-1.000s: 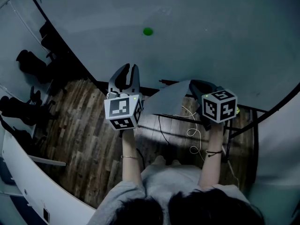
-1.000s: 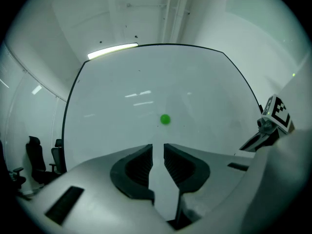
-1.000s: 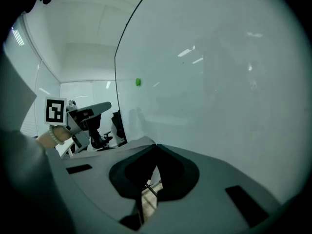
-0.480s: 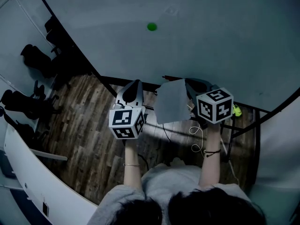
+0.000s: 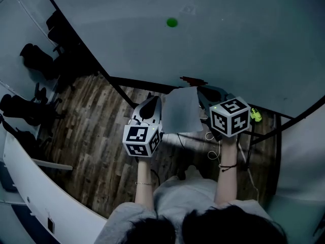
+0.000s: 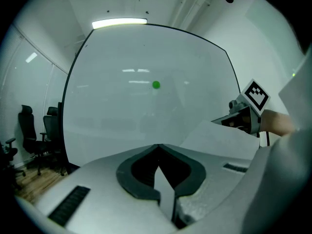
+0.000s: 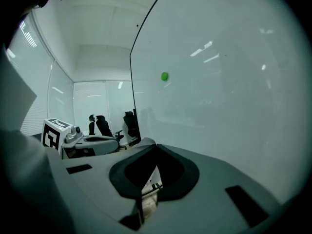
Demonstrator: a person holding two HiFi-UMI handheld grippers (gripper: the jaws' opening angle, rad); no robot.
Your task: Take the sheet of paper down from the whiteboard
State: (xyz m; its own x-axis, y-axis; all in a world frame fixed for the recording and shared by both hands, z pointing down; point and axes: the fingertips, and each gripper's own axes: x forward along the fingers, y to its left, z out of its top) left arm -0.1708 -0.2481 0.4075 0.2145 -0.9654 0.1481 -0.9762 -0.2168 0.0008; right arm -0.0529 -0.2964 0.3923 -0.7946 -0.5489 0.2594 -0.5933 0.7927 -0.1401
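The sheet of paper [image 5: 180, 111] is off the whiteboard [image 5: 238, 44] and hangs in the air between my two grippers. My right gripper [image 5: 201, 91] is shut on its right edge. In the right gripper view the sheet [image 7: 19, 126] fills the left side. My left gripper [image 5: 152, 102] is shut, right beside the sheet's left edge. In the left gripper view the sheet [image 6: 219, 138] runs from the right gripper behind my right jaw, off to the side of the closed tips [image 6: 157, 147]. A green magnet [image 5: 172, 22] stays on the board.
The whiteboard stands close ahead of both grippers. Black office chairs [image 5: 35, 60] stand at the left on the wooden floor [image 5: 91, 136]. Cables [image 5: 213, 146] and the board's stand [image 5: 264, 136] lie below the right hand, beside a small yellow-green object [image 5: 255, 115].
My left gripper has shut and dropped down toward the sheet's left edge. The right gripper has carried the sheet to the left, and the sheet has swung from slanted to more upright.
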